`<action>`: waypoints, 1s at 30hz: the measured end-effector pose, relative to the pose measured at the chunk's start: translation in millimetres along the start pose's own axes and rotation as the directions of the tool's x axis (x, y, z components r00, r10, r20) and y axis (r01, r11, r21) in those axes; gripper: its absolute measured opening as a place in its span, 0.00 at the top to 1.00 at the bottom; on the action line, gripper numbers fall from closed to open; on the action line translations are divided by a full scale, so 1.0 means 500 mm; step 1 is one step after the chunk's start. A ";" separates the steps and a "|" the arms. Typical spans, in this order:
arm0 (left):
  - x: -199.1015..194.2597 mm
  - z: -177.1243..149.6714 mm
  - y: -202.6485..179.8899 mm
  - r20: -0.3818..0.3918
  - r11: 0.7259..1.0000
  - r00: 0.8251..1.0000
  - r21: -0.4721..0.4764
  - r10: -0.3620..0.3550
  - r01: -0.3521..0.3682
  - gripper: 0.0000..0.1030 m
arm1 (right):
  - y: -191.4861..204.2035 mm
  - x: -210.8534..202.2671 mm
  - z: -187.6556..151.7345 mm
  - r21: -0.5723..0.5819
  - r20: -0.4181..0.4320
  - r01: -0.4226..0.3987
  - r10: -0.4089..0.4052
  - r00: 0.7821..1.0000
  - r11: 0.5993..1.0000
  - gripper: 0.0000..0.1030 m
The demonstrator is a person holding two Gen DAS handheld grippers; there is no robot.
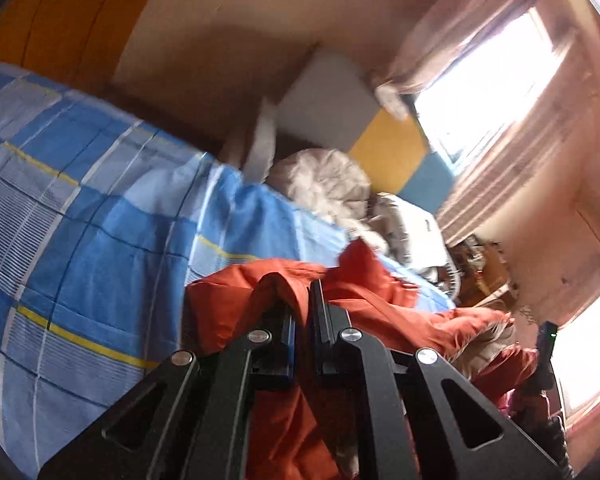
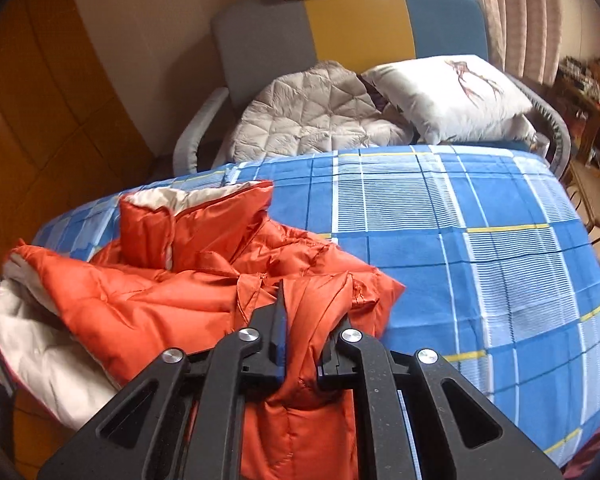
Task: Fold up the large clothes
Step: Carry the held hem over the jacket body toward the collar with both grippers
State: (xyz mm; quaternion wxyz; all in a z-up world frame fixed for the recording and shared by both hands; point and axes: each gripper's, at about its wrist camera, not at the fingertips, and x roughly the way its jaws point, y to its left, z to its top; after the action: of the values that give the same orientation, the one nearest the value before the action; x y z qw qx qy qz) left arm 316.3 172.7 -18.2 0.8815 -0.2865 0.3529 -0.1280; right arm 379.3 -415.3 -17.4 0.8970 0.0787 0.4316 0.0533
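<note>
Your one orange padded jacket [image 2: 204, 280] lies bunched on the near corner of the blue checked bedspread [image 2: 480, 240], its collar standing up towards the far edge and its pale lining spilling over the bedspread's near-left side. You have it pinched at two places: the right gripper [image 2: 300, 320] is clamped on a thick fold of orange fabric that fills the narrow gap between its jaws, and the left gripper [image 1: 302, 312] is likewise closed on a ridge of the same jacket, cloth draped over both fingers. Holding two separate points like this looks meant to let you spread or drag the garment flat across the bedspread before any fold, since it is not yet laid out. Beyond the bedspread's far edge stands one armchair [image 2: 260, 40] with grey, yellow and blue back panels, carrying one quilted grey garment [image 2: 312, 116] and one white cushion [image 2: 452, 92]. Curtains [image 2: 512, 12] hang to the right of the armchair.
</note>
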 end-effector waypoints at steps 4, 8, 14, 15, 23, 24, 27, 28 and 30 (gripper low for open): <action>0.056 0.009 0.016 -0.040 0.998 0.998 -0.031 0.051 -0.052 0.92 | -0.023 0.045 0.015 0.095 -0.024 -0.036 0.038 0.999 0.995 0.84; 0.083 0.020 0.023 -0.061 0.997 0.997 -0.057 0.046 -0.050 0.87 | -0.051 0.058 0.021 0.210 -0.013 -0.113 0.118 0.993 0.971 0.63; 0.091 0.028 0.033 -0.067 0.995 0.998 -0.096 0.019 -0.026 0.77 | -0.074 0.063 0.024 0.308 0.030 -0.195 0.195 0.980 0.931 0.40; 0.089 0.029 0.035 -0.062 0.994 0.998 -0.107 0.008 -0.015 0.75 | -0.076 0.064 0.026 0.320 0.032 -0.201 0.202 0.979 0.926 0.39; 0.070 0.045 0.033 -0.035 0.986 0.998 -0.159 -0.052 0.046 0.49 | -0.099 0.046 0.054 0.408 0.130 -0.276 0.244 0.961 0.870 0.18; 0.063 0.049 0.031 -0.020 0.986 0.999 -0.157 -0.050 0.046 0.46 | -0.102 0.040 0.059 0.412 0.143 -0.280 0.242 0.960 0.867 0.18; 0.035 0.059 0.033 0.046 0.985 0.998 -0.162 -0.048 0.054 0.25 | -0.107 0.022 0.064 0.403 0.168 -0.275 0.225 0.960 0.873 0.17; 0.025 0.061 0.038 0.059 0.983 0.997 -0.173 -0.058 0.067 0.22 | -0.111 0.015 0.061 0.401 0.174 -0.275 0.222 0.959 0.874 0.17; 0.011 0.056 0.047 0.065 0.984 0.997 -0.169 -0.045 0.055 0.22 | -0.121 0.000 0.042 0.400 0.180 -0.269 0.213 0.960 0.876 0.17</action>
State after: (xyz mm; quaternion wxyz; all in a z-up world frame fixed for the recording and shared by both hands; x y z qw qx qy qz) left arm 340.3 200.6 -18.8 0.8605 -0.3734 0.3283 -0.1106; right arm 397.5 -477.0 -15.6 0.8716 0.3265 0.3599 0.0654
